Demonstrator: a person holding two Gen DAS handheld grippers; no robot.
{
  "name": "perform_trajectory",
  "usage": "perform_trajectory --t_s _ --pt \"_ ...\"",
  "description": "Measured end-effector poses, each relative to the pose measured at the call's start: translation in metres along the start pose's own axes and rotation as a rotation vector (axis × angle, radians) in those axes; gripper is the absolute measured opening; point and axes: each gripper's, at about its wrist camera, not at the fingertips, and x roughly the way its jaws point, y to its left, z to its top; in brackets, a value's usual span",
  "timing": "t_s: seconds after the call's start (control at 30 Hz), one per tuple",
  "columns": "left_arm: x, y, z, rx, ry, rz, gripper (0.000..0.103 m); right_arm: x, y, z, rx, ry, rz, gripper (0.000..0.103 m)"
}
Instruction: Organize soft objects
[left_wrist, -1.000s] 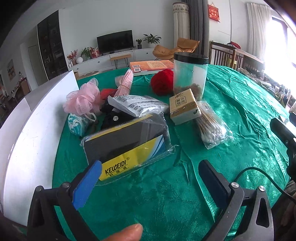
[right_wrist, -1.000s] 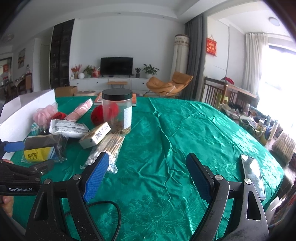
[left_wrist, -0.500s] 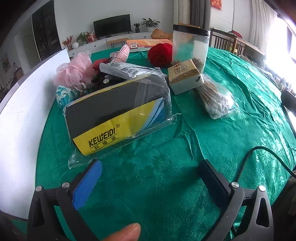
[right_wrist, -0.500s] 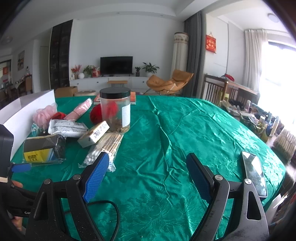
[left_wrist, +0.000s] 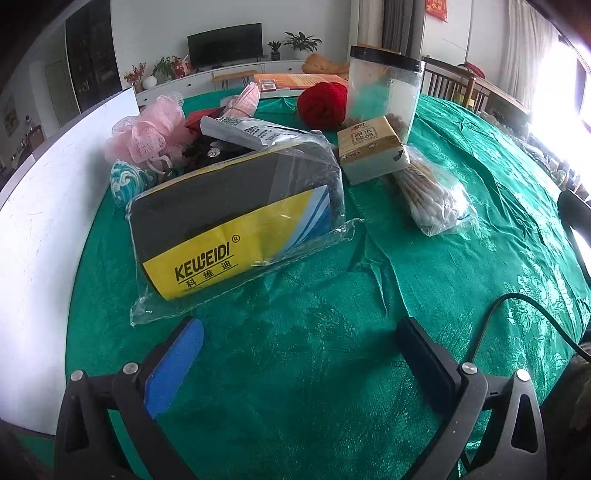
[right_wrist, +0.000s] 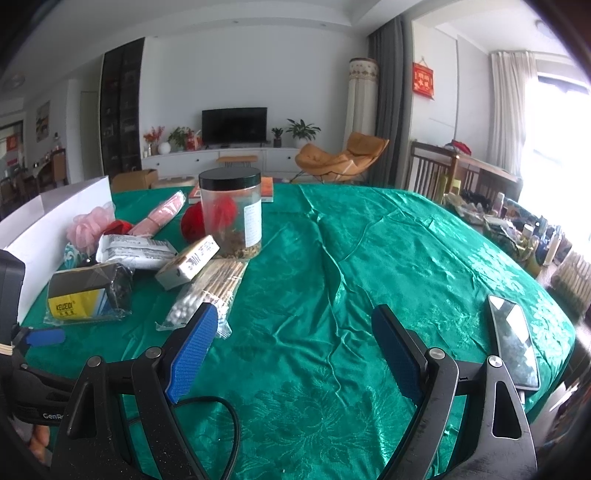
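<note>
Jaws wide apart on left gripper (left_wrist: 299, 354), nothing between, poised just short of bagged KEWEIDI sponge pack (left_wrist: 236, 229). Same on right gripper (right_wrist: 295, 350): spread, empty, over bare green cloth (right_wrist: 369, 258) well right of that pack. Slippery bag film could slide off pads, or nudge tissue box (left_wrist: 373, 147) just right of pack. Counting left to right: one pink pouf (left_wrist: 147, 133), one sponge pack, one red yarn ball (left_wrist: 321, 103), one jar (left_wrist: 384, 92), one swab bag (left_wrist: 436, 195)

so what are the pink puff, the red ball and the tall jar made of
Pink puff: gathered nylon-like mesh, ruffled, slightly sheer.
Red ball: looks like wound yarn, matte and fuzzy.
Tall jar: clear plastic probably, see-through wall, black matte lid.
</note>
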Motion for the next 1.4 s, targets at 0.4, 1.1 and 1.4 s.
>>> perform_trajectory --t_s 0.4,1.1,1.4 --pt "0.027 0.017 0.044 0.072 0.123 -0.044 0.103 0.0 0.001 -0.002 0.001 0.008 0.005 0.087" --pt "0.034 0.027 0.048 0.108 0.028 -0.081 0.103 0.009 0.011 -0.009 -0.041 0.062 0.036 0.087" --pt "0.032 0.027 0.045 0.104 0.023 -0.08 0.103 0.016 0.008 -0.01 -0.02 0.09 0.05 0.087"
